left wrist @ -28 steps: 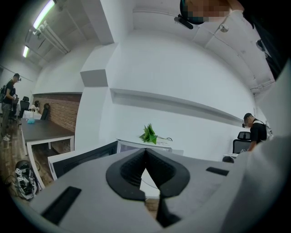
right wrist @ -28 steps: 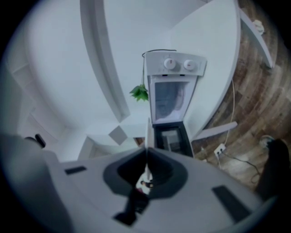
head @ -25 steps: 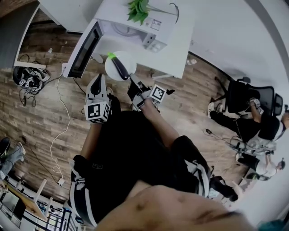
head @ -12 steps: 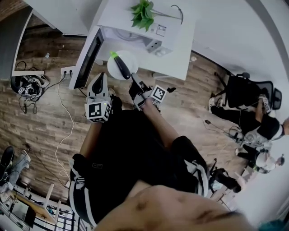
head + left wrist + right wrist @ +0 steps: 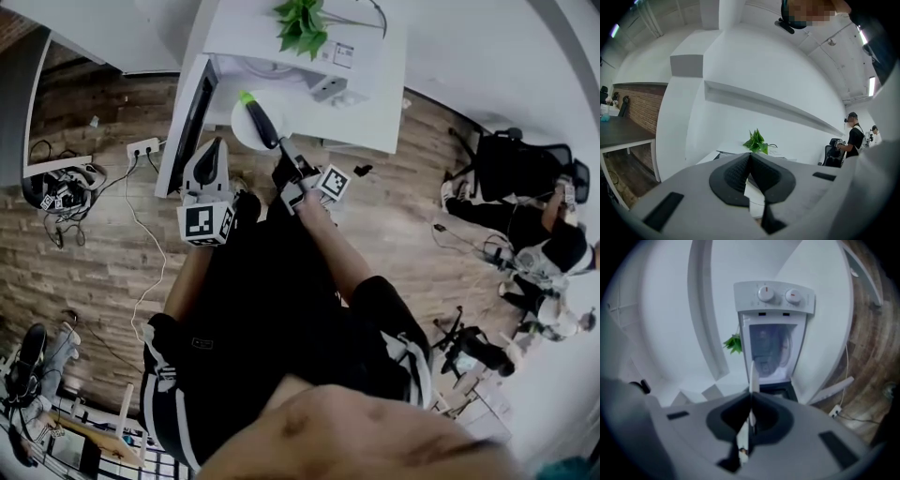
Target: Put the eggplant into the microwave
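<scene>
- In front of the open microwave [image 5: 291, 66], the head view shows the eggplant [image 5: 260, 120] lying on a white plate [image 5: 242, 134], outside the cavity.
- Only the right gripper view shows the right hand-held gripper [image 5: 751, 401] clenched on the plate's rim, seen edge-on.
- The left gripper view shows the left hand-held gripper [image 5: 750, 164] clenched on nothing, with a plant [image 5: 757, 140] beyond.

The microwave [image 5: 314, 70] is standing on the table [image 5: 380, 108], with the plant [image 5: 302, 23] on top. Its door [image 5: 187, 122] is hanging open at the left. The eggplant [image 5: 260, 117] is lying on the plate [image 5: 237, 133], just before the opening, between the door and the right gripper [image 5: 284, 155].
</scene>
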A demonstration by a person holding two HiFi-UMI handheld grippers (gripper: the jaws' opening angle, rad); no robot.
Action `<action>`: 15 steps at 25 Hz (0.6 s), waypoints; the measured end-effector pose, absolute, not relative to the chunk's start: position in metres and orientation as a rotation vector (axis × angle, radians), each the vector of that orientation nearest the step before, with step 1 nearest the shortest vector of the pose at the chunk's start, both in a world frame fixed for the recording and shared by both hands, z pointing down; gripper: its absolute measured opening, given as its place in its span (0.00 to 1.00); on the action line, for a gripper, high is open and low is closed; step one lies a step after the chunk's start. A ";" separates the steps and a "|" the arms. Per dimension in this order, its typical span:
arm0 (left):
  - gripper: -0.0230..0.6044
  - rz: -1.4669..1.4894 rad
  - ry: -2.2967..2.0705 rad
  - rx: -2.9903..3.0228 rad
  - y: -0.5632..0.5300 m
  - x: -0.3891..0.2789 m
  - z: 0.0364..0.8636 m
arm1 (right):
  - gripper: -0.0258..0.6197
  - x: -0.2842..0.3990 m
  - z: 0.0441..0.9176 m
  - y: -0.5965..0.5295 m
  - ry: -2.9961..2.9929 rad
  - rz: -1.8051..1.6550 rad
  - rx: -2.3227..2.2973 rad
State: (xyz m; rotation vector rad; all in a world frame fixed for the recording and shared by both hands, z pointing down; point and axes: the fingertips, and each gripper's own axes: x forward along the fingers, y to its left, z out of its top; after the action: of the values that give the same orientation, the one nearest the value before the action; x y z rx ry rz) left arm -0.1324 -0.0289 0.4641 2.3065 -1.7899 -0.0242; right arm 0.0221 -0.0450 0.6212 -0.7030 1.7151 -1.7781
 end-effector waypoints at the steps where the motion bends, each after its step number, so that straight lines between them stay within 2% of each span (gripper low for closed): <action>1: 0.09 -0.029 -1.785 2.312 -0.030 -0.133 0.462 | 0.10 0.022 0.625 -0.046 1.710 -1.780 -0.712; 15: 0.09 -0.057 -1.747 2.366 -0.044 -0.123 0.465 | 0.10 0.015 0.651 -0.074 1.702 -1.764 -0.725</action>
State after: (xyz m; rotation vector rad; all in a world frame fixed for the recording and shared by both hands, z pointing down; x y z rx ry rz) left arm -0.1234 -0.0443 0.4654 2.3659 -1.7466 -0.0568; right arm 0.0154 -0.0740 0.6512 -0.7250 1.7020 -1.7635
